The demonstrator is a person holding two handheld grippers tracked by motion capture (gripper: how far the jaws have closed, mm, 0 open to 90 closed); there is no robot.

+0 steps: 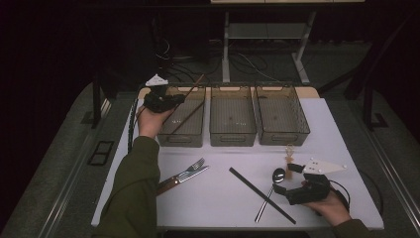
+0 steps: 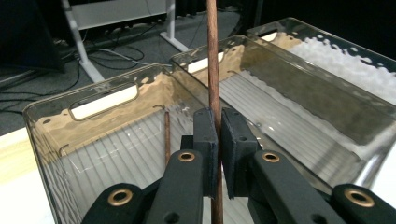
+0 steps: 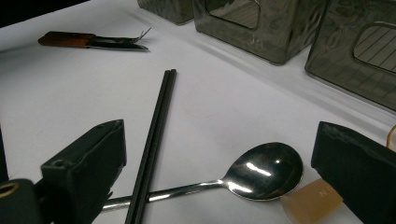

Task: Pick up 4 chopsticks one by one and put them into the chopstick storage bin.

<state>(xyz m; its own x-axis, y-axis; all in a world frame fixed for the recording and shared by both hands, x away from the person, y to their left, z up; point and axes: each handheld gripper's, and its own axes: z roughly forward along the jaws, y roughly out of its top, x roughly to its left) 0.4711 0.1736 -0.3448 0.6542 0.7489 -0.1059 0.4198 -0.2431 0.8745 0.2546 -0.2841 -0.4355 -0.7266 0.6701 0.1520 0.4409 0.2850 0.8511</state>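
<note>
On the white surface (image 1: pixel 218 198) in front of you lie a pair of black chopsticks (image 1: pixel 261 188), pressed together and crossing over the handle of a metal spoon (image 1: pixel 271 191). To their left you have a fork (image 1: pixel 192 167) and a wooden-handled knife (image 1: pixel 174 180) side by side. The middle bin (image 1: pixel 232 133) and the right-hand bin (image 1: pixel 281 134) stand next to each other at the far edge. Beyond the surface, cables (image 1: pixel 247 64) trail on the floor.

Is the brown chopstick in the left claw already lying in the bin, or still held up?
Still held. The left claw is shut on the brown chopstick, which stands above the left bin; a second brown chopstick already rests inside.
</note>
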